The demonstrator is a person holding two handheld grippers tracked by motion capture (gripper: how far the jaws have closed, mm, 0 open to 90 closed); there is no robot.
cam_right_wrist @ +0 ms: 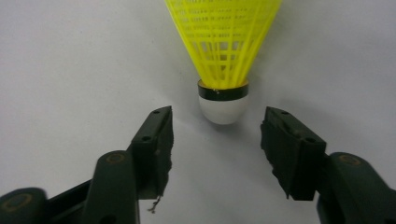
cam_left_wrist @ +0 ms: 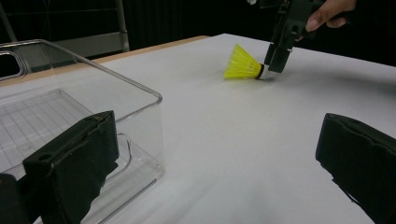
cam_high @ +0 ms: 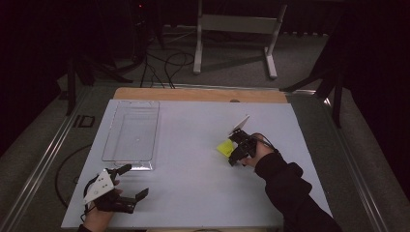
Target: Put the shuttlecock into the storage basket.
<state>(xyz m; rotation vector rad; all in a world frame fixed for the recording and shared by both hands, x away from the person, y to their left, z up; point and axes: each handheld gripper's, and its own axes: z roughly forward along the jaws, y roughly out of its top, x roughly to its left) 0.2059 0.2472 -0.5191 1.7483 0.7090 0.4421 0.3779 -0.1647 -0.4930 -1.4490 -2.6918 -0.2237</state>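
**Two claws, one shuttlecock, one clear tray**

Two claws were mine at that moment, one in each hand, both over the white desk [cam_high: 193, 145]. My right claw [cam_right_wrist: 215, 140] was spread wide, its two black jaws set apart with nothing between them yet. Just beyond the tips lay the yellow shuttlecock [cam_right_wrist: 223, 56] on its side, white cork end toward me and the netted skirt fanning away. The cork sat just ahead of the gap between the jaws, touching neither (close, but clear daylight on both sides). From the high view the same claw [cam_high: 234, 157] was at the right-centre of the desk, my dark sleeve [cam_high: 290, 193] running back toward the near edge, with the shuttlecock [cam_high: 224, 147] just beside the jaw tips.

My left claw [cam_high: 130, 181] rested near the front-left corner of the desk, also spread, its jaws well apart and holding nothing. Its grey three-cornered plate [cam_high: 100, 186] sat on top. Just beyond it stood the clear plastic tray [cam_high: 109, 140], a long rectangle lying along the left side of the desk. In the left gripper view the tray's rounded corner [cam_left_wrist: 156, 100] stood right beside my left jaw, and the shuttlecock [cam_left_wrist: 241, 64] lay well off across the desk, under the other claw [cam_left_wrist: 279, 65].
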